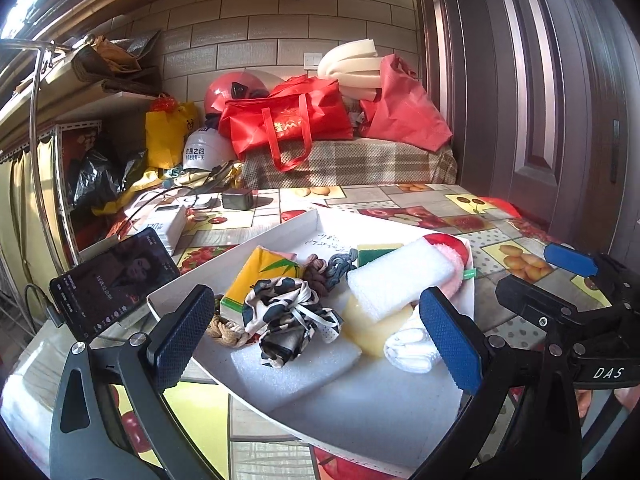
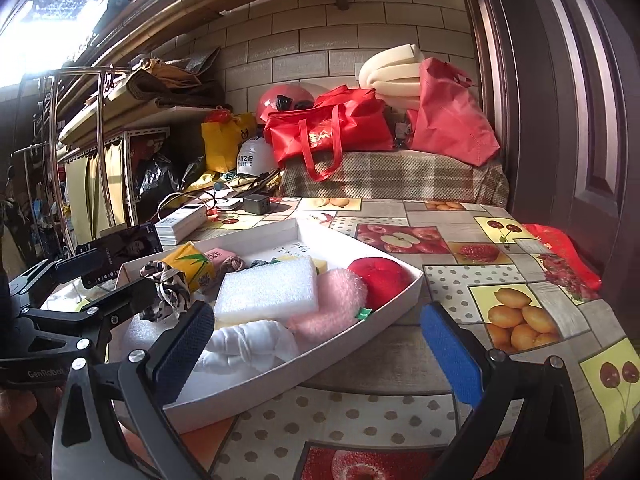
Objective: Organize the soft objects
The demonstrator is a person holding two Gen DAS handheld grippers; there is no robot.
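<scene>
A: Hovering, both of them. Left gripper (image 1: pixel 316 332) and right gripper (image 2: pixel 318 350) had jaws spread wide, nothing held.

B: Where was the soft stuff?

A: All piled in the white tray (image 1: pixel 372 412) on the table: foam block (image 2: pixel 267 295), patterned cloth (image 1: pixel 292 316), rolled white towel (image 2: pixel 248 344).

B: So which step?

A: Prob. choosing the 1st pick. Next move needed a descent onto one item w/ jaws astride it, then a gentle squeeze.

We see a table (image 2: pixel 460 264) under a fruit-print cloth. On it sit a white tray (image 2: pixel 412 292), a phone (image 1: pixel 116 280) propped at its left, a white power bank (image 2: pixel 182 222), a small black cube (image 2: pixel 256 203) and a red bag (image 2: pixel 564 260) at the right edge.
</scene>
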